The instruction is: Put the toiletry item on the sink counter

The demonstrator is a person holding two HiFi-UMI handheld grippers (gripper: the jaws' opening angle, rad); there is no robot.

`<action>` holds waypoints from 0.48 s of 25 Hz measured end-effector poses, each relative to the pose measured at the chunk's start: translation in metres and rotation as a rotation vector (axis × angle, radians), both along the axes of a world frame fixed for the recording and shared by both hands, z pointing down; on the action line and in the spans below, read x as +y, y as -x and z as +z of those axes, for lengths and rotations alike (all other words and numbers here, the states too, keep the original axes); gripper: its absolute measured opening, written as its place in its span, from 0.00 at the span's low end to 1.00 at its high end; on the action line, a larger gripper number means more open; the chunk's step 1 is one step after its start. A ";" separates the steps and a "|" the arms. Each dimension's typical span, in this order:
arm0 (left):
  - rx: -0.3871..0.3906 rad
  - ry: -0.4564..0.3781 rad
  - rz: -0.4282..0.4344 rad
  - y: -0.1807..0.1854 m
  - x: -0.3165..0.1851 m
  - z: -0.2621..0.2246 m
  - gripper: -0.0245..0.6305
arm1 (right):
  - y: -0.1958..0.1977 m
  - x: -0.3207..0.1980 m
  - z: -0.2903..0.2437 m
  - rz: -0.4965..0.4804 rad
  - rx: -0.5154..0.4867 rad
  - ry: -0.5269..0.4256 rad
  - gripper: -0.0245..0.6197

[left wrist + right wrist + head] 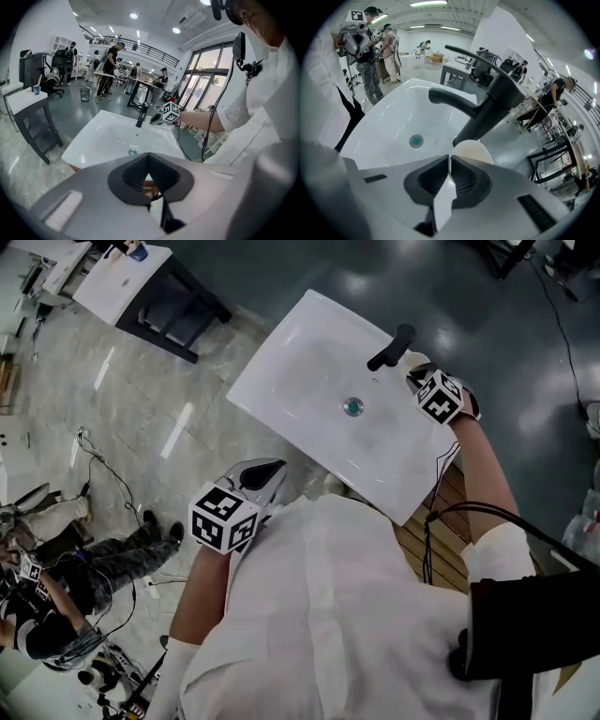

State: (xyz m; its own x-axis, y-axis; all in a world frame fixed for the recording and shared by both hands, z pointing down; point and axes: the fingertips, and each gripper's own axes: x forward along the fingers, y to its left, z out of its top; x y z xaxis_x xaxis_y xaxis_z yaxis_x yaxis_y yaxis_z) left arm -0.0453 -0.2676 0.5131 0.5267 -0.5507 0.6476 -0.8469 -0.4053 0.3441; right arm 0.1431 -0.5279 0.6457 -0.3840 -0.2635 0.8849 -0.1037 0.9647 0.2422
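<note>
right gripper [449,158] jaws pinch smooth cream rounded toiletry item [473,150] | left gripper [148,158] jaws pressed together | glossy white sink [300,371]

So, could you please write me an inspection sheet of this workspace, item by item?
Surface: white sink, bare around its drain; black faucet at the rear rim.
Job's things: round cream item beside the faucet's base; whether it touches the counter cannot be told.
Clutter: nothing seen on the sink.
Grippers: right claw appears shut on the cream item's edge; left claw shut, empty, held off the sink's near side.
Cables: black cable hanging by the person's right arm; loose cables on the floor.
Surroundings: white table with a dark frame; another person low on the floor.
</note>
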 end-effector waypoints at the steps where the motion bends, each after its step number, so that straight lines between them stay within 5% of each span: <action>1: -0.001 0.001 -0.005 0.002 -0.001 0.001 0.05 | 0.001 -0.001 0.003 0.001 0.000 0.006 0.06; 12: -0.010 -0.008 -0.004 0.008 -0.006 0.003 0.05 | 0.006 -0.009 0.008 0.015 -0.002 0.027 0.08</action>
State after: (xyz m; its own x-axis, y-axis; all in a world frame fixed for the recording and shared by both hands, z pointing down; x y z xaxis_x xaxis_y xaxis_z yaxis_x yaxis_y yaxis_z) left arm -0.0530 -0.2736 0.5161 0.5179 -0.5578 0.6486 -0.8520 -0.4047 0.3322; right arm 0.1367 -0.5366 0.6536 -0.3819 -0.2457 0.8910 -0.1189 0.9691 0.2163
